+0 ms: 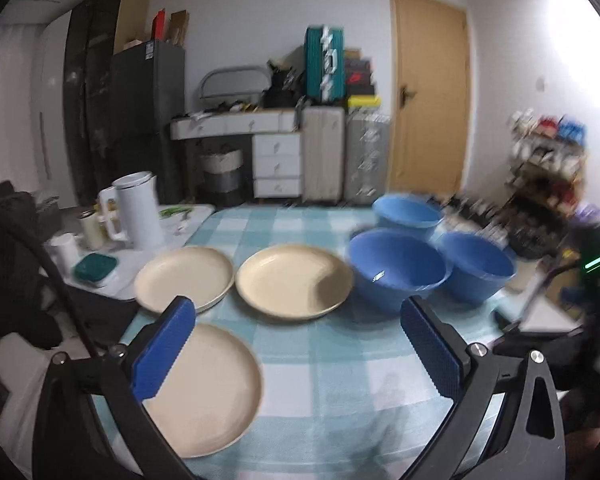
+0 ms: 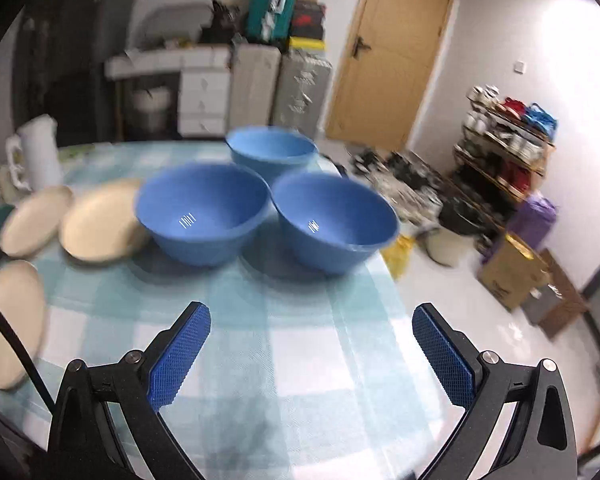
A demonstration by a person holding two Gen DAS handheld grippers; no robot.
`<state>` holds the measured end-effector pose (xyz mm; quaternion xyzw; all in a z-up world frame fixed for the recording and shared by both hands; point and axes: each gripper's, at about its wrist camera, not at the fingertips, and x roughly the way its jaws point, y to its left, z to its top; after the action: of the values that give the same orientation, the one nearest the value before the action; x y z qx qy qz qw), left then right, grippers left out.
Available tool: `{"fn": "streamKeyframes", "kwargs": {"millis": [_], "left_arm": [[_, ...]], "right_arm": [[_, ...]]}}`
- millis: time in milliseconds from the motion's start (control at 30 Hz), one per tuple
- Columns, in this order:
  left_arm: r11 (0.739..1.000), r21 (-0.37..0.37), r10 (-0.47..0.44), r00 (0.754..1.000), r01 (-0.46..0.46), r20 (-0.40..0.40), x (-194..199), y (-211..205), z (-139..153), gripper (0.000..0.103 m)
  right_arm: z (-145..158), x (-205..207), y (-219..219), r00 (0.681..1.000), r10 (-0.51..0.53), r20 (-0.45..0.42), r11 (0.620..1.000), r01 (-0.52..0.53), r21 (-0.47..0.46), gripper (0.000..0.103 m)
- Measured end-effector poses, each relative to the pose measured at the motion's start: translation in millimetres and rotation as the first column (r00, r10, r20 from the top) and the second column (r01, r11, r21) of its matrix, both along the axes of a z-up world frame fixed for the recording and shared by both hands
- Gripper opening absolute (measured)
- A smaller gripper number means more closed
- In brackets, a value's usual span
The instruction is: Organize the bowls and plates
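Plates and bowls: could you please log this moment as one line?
left gripper: open, empty | right gripper: open, empty | plates: three, unstacked | bowls: three, unstacked | table

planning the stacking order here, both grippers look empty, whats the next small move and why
Probably lower the open left gripper onto the rim of the nearest round cream plate. That plate lies just beside its left finger, and all three cream plates sit apart, unstacked, on the checked tablecloth. The right gripper, also open, faces the three blue bowls.
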<state>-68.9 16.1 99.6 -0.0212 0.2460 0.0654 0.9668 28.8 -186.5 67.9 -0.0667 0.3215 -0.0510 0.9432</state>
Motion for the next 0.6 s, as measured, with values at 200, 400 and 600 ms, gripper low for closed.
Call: {"fn": "streamKeyframes", "kwargs": {"millis": [200, 400, 600], "left_arm": [[0.963, 0.164, 0.234, 0.964, -0.213, -0.124, 18, 0, -5, 0.103], [0.997, -0.071, 0.009, 1.0, -0.008, 0.008, -1, 10, 2, 0.103], [0.991, -0.13, -0.002, 0.999, 0.008, 0.043, 0, 20, 1, 0.103]], "right_arm": [[11, -39, -3, 0.958, 0.029, 0.284, 0.998, -0.012, -0.06, 0.103], [17, -45, 0, 0.951, 0.197, 0.237, 0.974, -0.218, 0.065, 0.103], [24, -54, 17, 0.939, 0.213, 0.271, 0.973, -0.23, 0.03, 0.103]]}}
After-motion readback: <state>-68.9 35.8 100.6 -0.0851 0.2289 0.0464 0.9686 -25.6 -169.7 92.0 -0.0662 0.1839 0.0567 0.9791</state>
